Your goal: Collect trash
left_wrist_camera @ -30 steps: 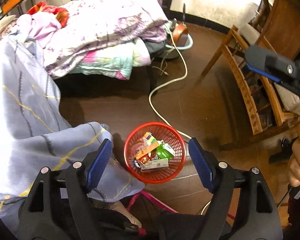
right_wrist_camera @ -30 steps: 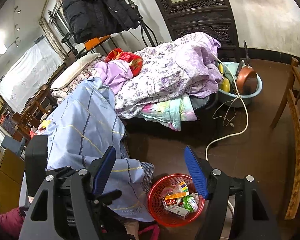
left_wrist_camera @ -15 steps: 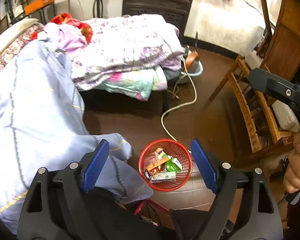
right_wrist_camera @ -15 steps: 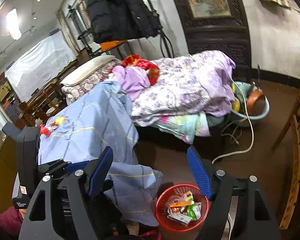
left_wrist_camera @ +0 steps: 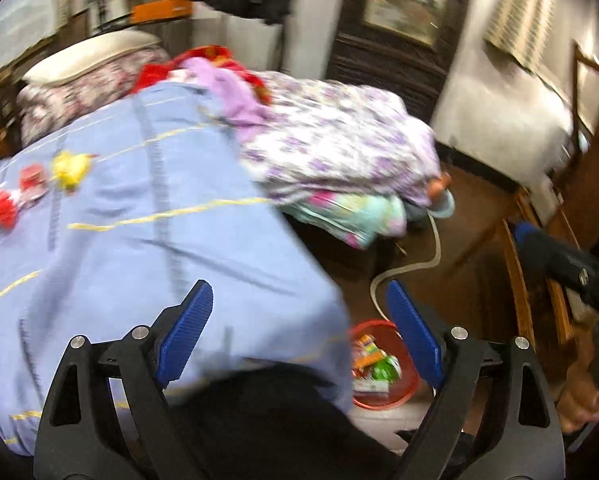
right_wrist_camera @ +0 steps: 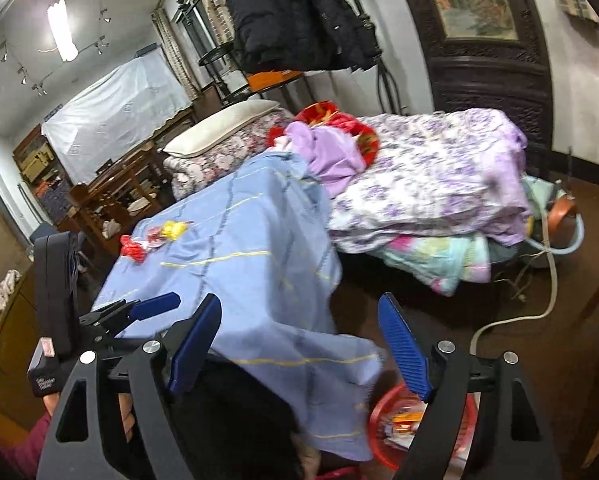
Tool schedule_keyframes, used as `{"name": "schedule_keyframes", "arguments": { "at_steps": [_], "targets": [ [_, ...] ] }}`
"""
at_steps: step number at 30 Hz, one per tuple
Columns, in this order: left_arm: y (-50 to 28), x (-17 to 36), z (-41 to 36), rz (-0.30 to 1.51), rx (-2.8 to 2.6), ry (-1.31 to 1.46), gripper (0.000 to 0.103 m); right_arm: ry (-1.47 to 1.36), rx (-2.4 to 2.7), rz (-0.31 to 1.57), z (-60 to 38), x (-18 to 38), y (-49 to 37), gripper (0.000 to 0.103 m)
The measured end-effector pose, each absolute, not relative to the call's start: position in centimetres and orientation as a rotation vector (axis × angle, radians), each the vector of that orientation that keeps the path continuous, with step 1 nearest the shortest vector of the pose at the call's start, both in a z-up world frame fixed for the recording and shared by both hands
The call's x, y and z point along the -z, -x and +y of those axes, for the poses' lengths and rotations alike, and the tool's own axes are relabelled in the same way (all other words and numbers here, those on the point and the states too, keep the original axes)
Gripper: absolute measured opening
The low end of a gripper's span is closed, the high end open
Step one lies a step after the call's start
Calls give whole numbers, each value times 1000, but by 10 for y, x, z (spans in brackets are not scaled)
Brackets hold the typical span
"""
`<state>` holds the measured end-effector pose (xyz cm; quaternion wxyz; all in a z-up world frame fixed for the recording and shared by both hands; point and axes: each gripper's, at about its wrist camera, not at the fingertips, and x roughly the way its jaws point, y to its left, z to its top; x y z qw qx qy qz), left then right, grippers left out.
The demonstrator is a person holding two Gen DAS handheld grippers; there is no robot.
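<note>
On the blue cloth (right_wrist_camera: 235, 248), crumpled red (right_wrist_camera: 133, 249) and yellow wrappers (right_wrist_camera: 173, 229), left tongs (left_wrist_camera: 299, 330) and right tongs (right_wrist_camera: 299, 344) just widening, gaping, empty

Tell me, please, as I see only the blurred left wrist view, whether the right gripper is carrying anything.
Observer: No. The right gripper stands open, its jaws have just been opening, and nothing is between them.
Operator: Where is the basket from there?
Observer: The red basket sits low in that view, partly behind one of the gripper's fingers.
Operator: What litter is left?
Observer: Sharp there: a red wrapper and a yellow wrapper lie close together on the blue sheet.
</note>
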<state>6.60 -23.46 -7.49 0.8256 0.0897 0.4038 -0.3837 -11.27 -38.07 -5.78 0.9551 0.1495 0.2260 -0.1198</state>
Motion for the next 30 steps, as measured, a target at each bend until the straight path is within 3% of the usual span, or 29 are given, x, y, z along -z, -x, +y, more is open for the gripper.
{"name": "schedule_keyframes", "arguments": {
  "at_steps": [17, 30],
  "targets": [
    [-287, 68, -13, 772, 134, 207, 86, -93, 200, 543, -266, 101, -37, 79],
    [-331, 109, -2, 884, 252, 295, 86, 60, 217, 415, -218, 129, -65, 79]
  ]
}}
